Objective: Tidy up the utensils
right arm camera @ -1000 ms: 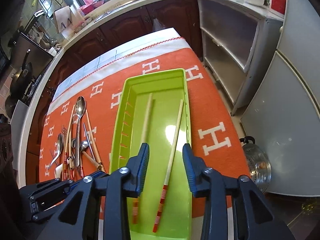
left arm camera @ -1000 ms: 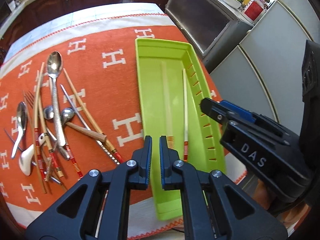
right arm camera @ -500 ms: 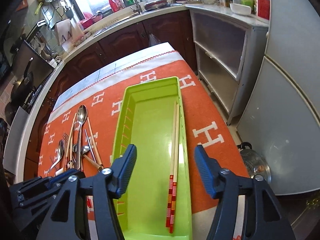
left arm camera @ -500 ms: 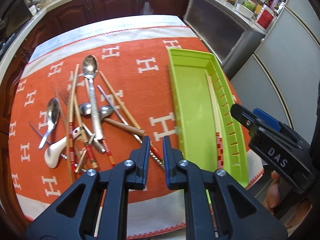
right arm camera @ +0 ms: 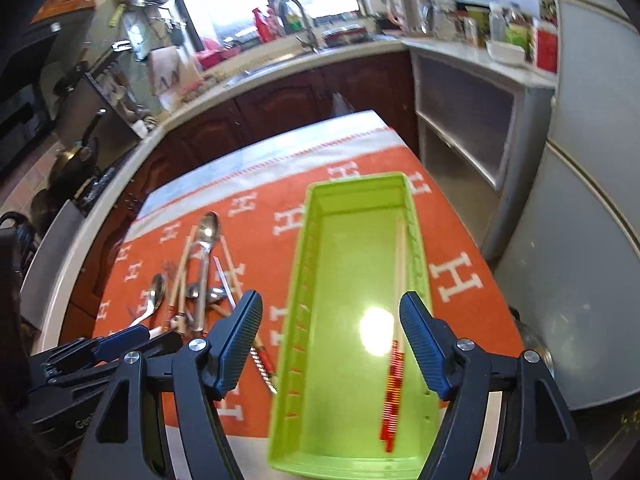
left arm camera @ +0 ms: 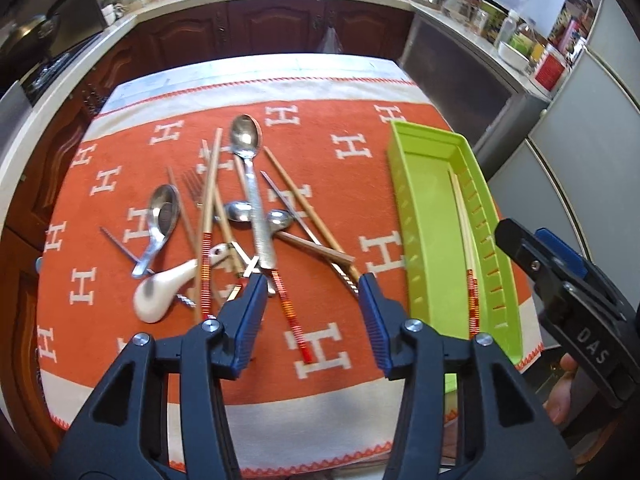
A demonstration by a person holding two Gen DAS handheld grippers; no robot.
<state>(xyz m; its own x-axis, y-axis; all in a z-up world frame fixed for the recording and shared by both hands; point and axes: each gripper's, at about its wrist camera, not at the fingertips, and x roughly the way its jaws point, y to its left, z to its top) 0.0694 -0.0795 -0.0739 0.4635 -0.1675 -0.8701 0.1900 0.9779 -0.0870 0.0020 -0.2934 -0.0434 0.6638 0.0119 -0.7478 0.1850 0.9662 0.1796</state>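
A lime green tray (left arm camera: 422,216) (right arm camera: 304,320) lies on the right of an orange cloth. Two pale chopsticks with red-striped ends (left arm camera: 466,248) (right arm camera: 398,320) lie side by side along its right wall. A pile of utensils lies left of the tray: a long steel spoon (left arm camera: 252,184), a white ceramic spoon (left arm camera: 160,292), small steel spoons, a fork and more chopsticks (left arm camera: 208,224). My left gripper (left arm camera: 312,312) is open and empty above the cloth near the pile. My right gripper (right arm camera: 332,340) is open and empty above the tray.
The orange cloth with white H letters (left arm camera: 360,148) covers the table; its front edge is close below my grippers. Dark wood cabinets (left arm camera: 280,28) and a counter stand beyond. A grey fridge (right arm camera: 592,200) stands at the right. A metal pot (right arm camera: 536,344) sits on the floor.
My left gripper has opened wide and swung left from the tray toward the utensil pile. My right gripper has opened wider and pulled back. The two chopsticks now lie together by the tray's right wall.
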